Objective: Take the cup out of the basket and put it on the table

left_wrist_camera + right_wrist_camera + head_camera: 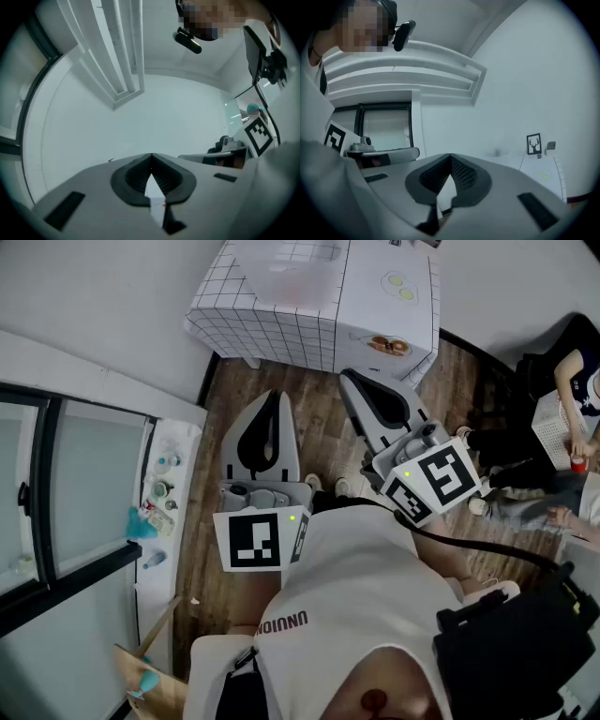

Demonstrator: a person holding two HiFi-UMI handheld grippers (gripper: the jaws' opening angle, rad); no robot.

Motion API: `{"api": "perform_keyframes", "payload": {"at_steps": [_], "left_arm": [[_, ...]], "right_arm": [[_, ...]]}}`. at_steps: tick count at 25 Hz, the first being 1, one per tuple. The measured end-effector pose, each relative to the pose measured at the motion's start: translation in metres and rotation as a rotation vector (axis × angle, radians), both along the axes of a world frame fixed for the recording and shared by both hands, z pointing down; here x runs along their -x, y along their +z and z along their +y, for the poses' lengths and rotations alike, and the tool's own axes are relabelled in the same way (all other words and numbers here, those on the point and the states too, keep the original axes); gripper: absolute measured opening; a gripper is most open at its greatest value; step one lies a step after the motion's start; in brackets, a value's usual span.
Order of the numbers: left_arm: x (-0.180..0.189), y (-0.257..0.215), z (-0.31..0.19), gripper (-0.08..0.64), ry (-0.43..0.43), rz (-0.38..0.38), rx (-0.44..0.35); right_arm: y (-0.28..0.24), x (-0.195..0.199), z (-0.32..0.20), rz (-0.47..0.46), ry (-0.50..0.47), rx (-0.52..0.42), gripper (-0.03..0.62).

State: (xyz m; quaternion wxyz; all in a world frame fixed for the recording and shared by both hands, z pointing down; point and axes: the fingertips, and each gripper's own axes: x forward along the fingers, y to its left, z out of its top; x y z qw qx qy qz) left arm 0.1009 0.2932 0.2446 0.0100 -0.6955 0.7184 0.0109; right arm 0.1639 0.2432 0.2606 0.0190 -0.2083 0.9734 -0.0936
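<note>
No cup and no basket show in any view. The table [281, 324], under a white checked cloth, stands at the top of the head view. My left gripper [274, 396] is held close to my chest, jaws together with nothing between them. My right gripper [350, 375] is beside it, angled toward the table, also shut and empty. In the left gripper view the left gripper [151, 155] points up at a white wall and ceiling. The right gripper [450, 155] faces a white wall and a dark window in the right gripper view.
A white window ledge [165, 486] with small bottles runs along the left. A seated person [562, 418] with a red cup [578, 463] is at the right edge. A black bag [525, 643] lies at lower right. Wood floor [319, 427] lies between me and the table.
</note>
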Motion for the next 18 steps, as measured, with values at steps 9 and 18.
{"api": "perform_keyframes", "payload": {"at_steps": [9, 18], "left_arm": [[0.005, 0.000, 0.002, 0.012, -0.003, 0.016, 0.002], [0.012, 0.004, 0.003, 0.012, -0.005, 0.028, 0.005]], "right_arm": [[0.000, 0.004, 0.002, 0.004, 0.000, 0.000, 0.018], [0.003, 0.010, 0.001, -0.011, 0.007, 0.006, 0.019]]}}
